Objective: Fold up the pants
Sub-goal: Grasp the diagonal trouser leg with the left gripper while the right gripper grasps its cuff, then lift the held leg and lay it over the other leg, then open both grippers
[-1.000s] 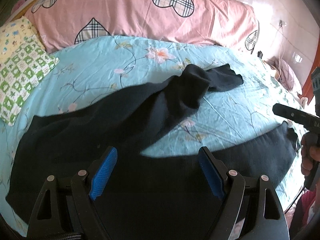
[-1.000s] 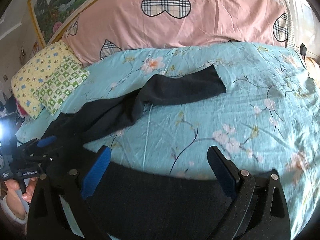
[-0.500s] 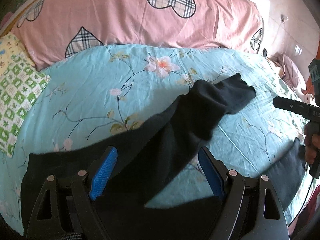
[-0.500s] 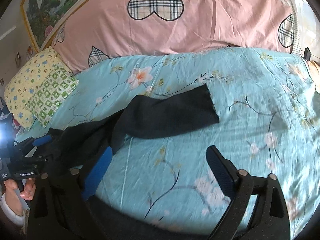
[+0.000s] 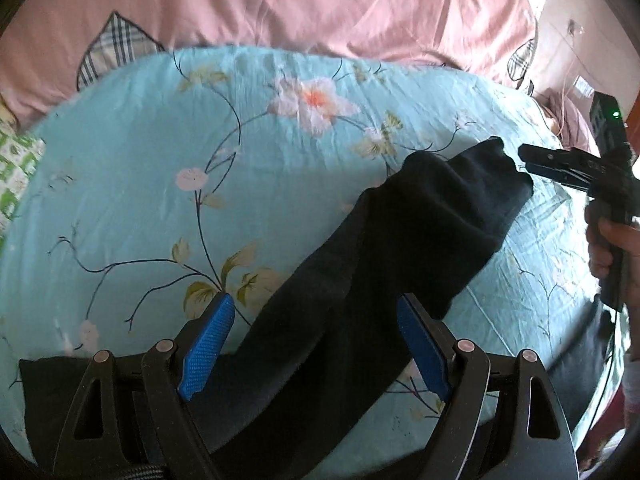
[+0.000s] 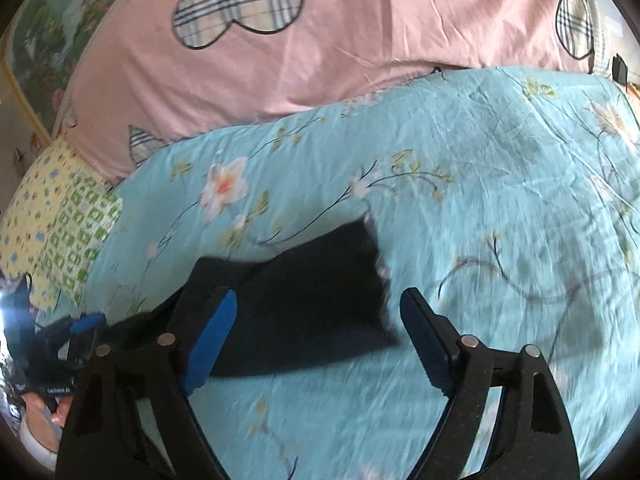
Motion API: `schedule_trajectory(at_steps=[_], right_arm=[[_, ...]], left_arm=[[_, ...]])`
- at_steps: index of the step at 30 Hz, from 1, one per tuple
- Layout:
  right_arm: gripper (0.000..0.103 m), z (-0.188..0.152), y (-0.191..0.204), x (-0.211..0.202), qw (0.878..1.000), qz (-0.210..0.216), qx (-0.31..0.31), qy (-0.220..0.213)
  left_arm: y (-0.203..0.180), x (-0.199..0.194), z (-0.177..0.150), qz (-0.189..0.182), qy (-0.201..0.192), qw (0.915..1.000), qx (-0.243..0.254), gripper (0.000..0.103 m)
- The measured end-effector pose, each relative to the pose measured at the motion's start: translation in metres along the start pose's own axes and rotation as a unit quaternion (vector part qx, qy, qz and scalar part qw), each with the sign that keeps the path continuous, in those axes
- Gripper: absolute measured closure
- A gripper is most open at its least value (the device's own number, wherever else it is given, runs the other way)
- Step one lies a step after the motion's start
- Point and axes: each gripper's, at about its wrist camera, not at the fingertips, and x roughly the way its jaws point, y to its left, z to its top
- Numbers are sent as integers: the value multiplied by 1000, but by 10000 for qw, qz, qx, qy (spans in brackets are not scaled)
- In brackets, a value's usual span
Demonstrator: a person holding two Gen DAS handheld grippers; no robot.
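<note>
Since a second ago, both my tools have pushed forward over the bed (image 5: 120, 184), and the black pants (image 5: 400, 248) now fill less of each view, one leg stretching away toward 1 o'clock across the turquoise floral sheet. My left gripper (image 5: 316, 344) has its blue-padded jaws spread wide, holding nothing, with the leg passing between and beneath them. In the right wrist view, my right gripper (image 6: 316, 340) is likewise spread and holding nothing, the leg's cuff end (image 6: 360, 276) lying just ahead at 12 o'clock. A pink quilt with plaid hearts (image 6: 320, 48) lies beyond. A yellow and green pillow (image 6: 60, 224) sits at 9 o'clock.
</note>
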Motion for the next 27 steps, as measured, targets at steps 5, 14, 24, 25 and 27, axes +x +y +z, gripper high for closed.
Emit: schedule_trajectory(at_steps=[5, 14, 24, 25, 27], right_arm=[[26, 17, -8, 21, 9999, -23, 60, 129], [48, 25, 1, 54, 9987, -49, -189, 471], [90, 26, -7, 25, 9995, 130, -48, 278], [90, 26, -8, 19, 9996, 166, -56, 222], [90, 26, -12, 1, 9997, 202, -107, 69]], left_arm=[[5, 14, 13, -44, 147, 9997, 175, 19], [-11, 60, 26, 36, 565, 9959, 709, 21], [-20, 50, 20, -451, 498, 9947, 779, 94], [-21, 42, 17, -515, 432, 9948, 765, 94], [-24, 20, 10, -661, 239, 9947, 749, 94]])
